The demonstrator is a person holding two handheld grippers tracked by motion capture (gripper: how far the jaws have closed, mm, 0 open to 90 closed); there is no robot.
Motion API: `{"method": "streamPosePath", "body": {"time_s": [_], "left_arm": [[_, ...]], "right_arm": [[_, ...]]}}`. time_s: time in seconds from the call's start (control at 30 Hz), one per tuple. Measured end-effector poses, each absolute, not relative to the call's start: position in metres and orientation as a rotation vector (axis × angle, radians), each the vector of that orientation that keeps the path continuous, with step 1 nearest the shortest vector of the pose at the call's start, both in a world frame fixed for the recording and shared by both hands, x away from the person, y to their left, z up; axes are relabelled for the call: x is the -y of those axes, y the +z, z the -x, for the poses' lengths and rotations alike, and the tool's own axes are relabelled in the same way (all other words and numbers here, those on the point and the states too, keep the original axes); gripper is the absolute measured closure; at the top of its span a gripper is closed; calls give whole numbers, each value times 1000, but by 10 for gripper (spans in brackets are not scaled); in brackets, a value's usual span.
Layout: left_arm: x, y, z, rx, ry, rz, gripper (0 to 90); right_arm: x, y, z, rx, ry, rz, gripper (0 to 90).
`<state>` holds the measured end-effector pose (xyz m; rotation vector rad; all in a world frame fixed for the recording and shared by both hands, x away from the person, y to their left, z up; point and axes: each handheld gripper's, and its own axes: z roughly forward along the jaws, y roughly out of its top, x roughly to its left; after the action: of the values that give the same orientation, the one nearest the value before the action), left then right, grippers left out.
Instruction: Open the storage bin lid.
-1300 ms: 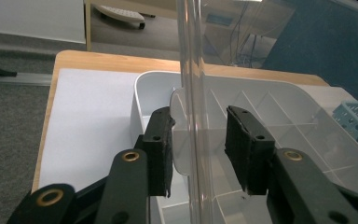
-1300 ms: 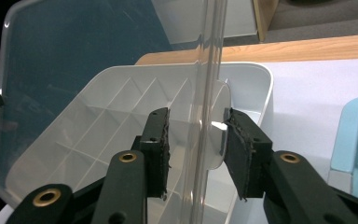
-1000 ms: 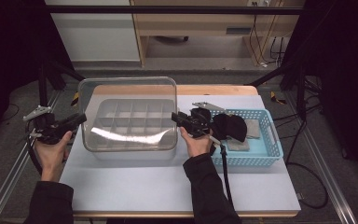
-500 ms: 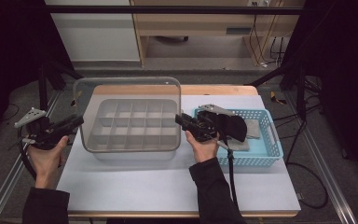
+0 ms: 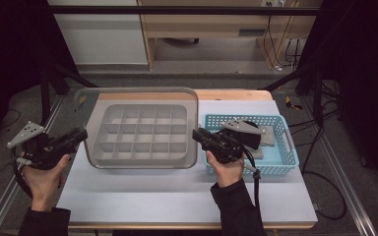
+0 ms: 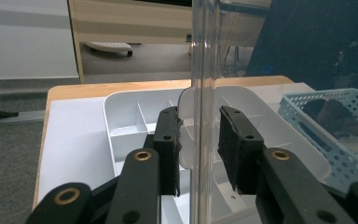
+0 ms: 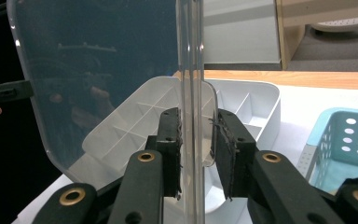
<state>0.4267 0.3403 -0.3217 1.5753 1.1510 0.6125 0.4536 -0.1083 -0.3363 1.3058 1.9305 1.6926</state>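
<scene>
With the clear lid raised over the white divided tray, I hold its 2 side edges, my left gripper and right gripper each pinching the rim as their jaws have just been closing, beside the blue basket.

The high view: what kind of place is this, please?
Probably a lab or workshop bench set up for recording. A white-topped table stands inside a metal frame with dark curtains at both sides, cables run over the grey floor, and plain wooden furniture stands behind.
</scene>
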Motion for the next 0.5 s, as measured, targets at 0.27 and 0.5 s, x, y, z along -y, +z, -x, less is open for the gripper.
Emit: {"method": "streamPosePath", "body": {"time_s": [0.27,0.5], "left_arm": [[-333,-318,-406,-1140,627,-1597,681],[-327,-318,-389,-1142,634,-1607,683]], "right_arm": [[117,-338,-431,-1948,1694,-1280,731],[123,-342,-413,-1974,1680,-1262,734]]}}
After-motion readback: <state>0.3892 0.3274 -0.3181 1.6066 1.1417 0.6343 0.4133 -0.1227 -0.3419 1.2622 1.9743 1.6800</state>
